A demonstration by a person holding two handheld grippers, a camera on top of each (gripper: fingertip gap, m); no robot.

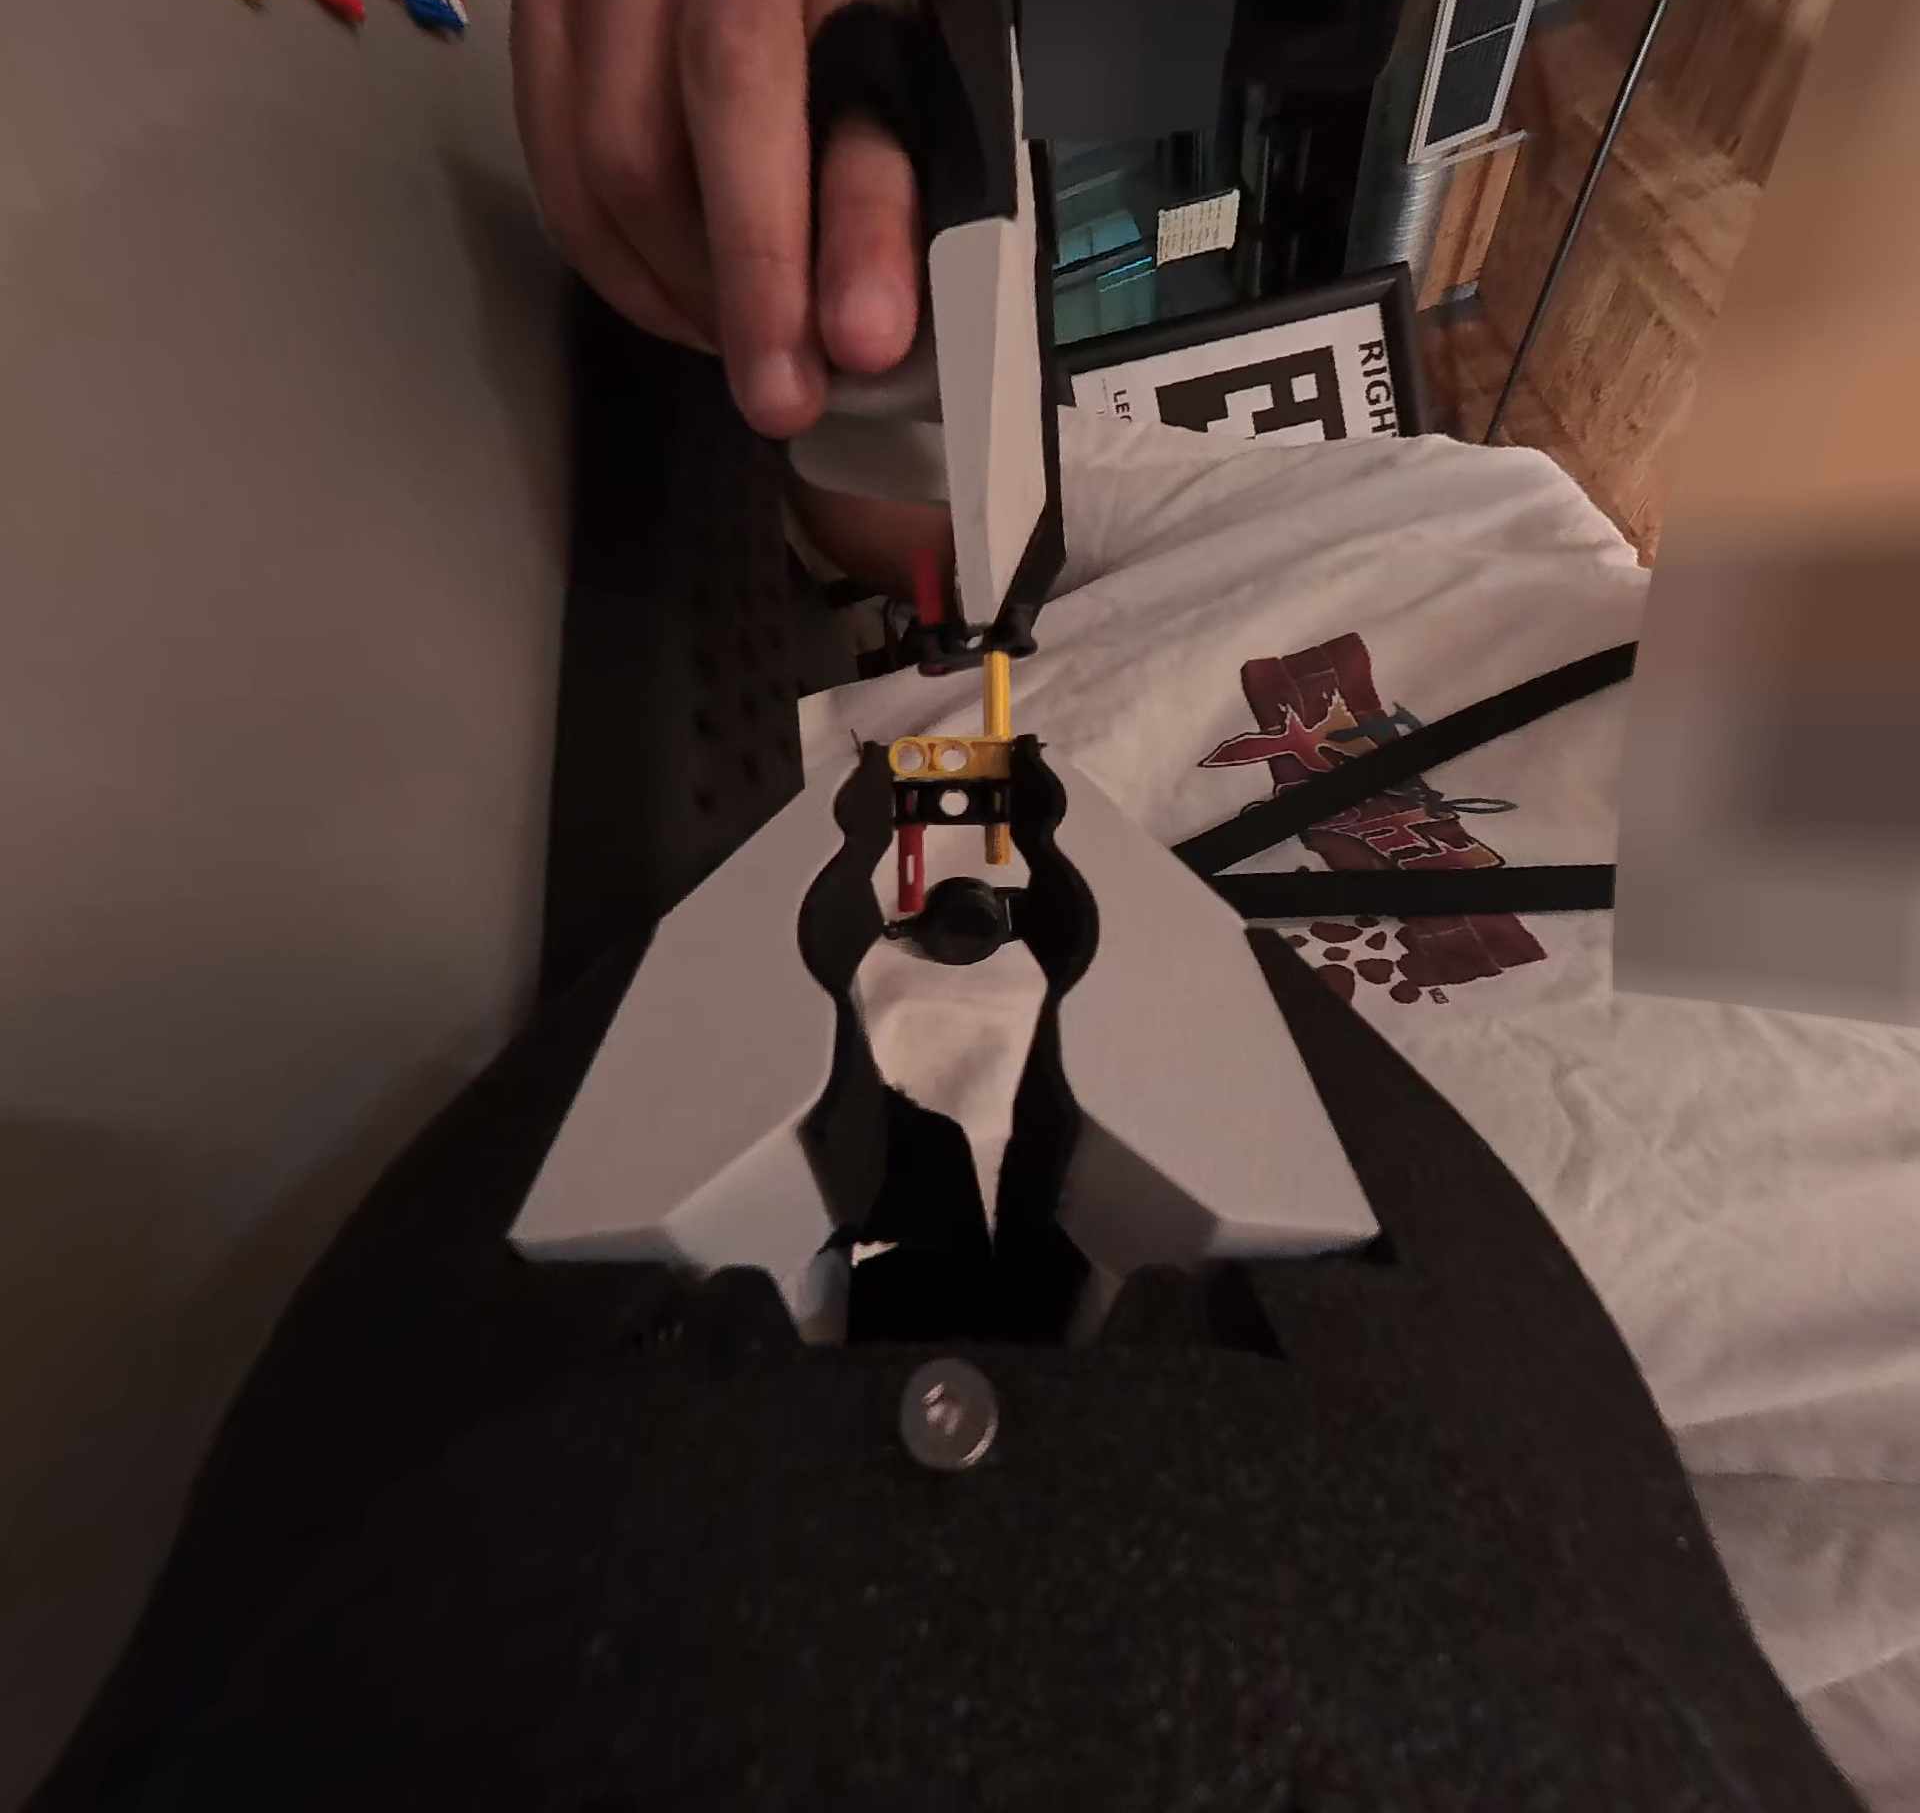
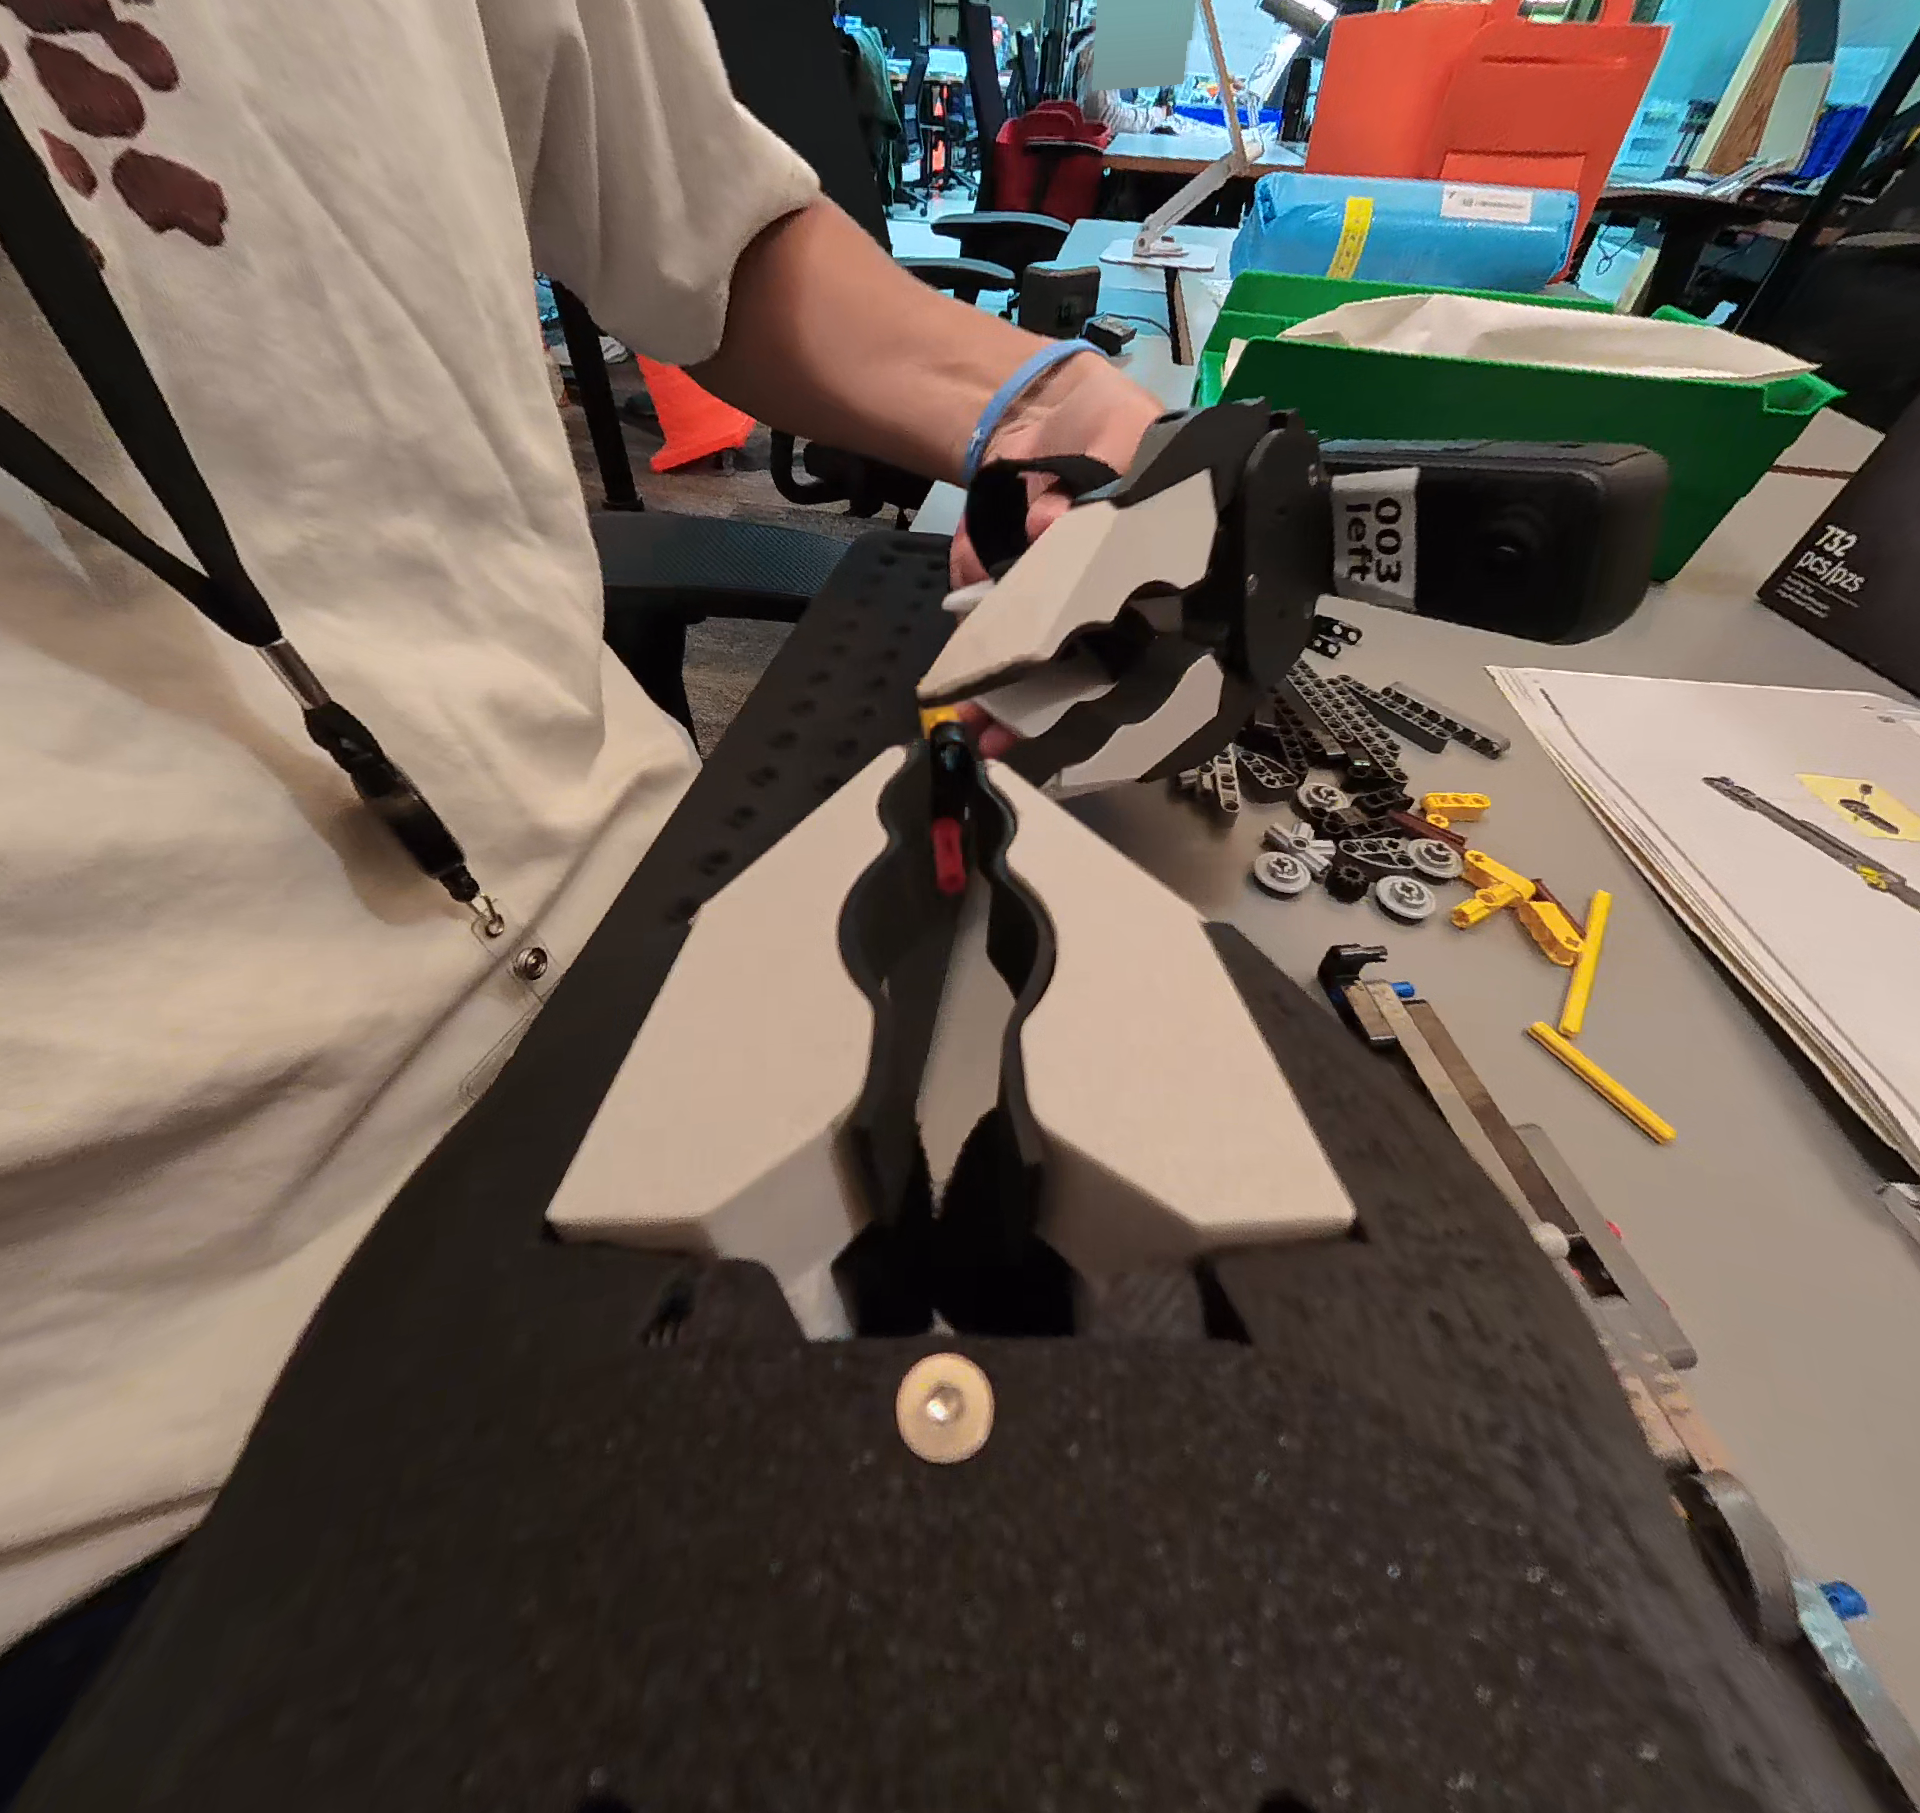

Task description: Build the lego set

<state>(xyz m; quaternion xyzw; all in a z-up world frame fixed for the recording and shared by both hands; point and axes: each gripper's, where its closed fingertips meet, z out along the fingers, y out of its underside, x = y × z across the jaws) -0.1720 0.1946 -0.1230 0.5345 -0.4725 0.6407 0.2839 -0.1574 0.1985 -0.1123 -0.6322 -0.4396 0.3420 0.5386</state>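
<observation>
An open office stretches behind: desks [image 2: 1174,153], black chairs [image 2: 997,236], an orange cone [image 2: 691,413] on the floor.

In the left wrist view, the left gripper [image 1: 951,776] sat mid-frame, its fingers [image 1: 862,807] closed on a small assembly. The right gripper [image 1: 982,620] came down from the upper centre (a hand [image 1: 717,153] wrapped round its grip), tips pinched. In the right wrist view, a bare forearm [image 2: 883,340] reached in from the left.
</observation>
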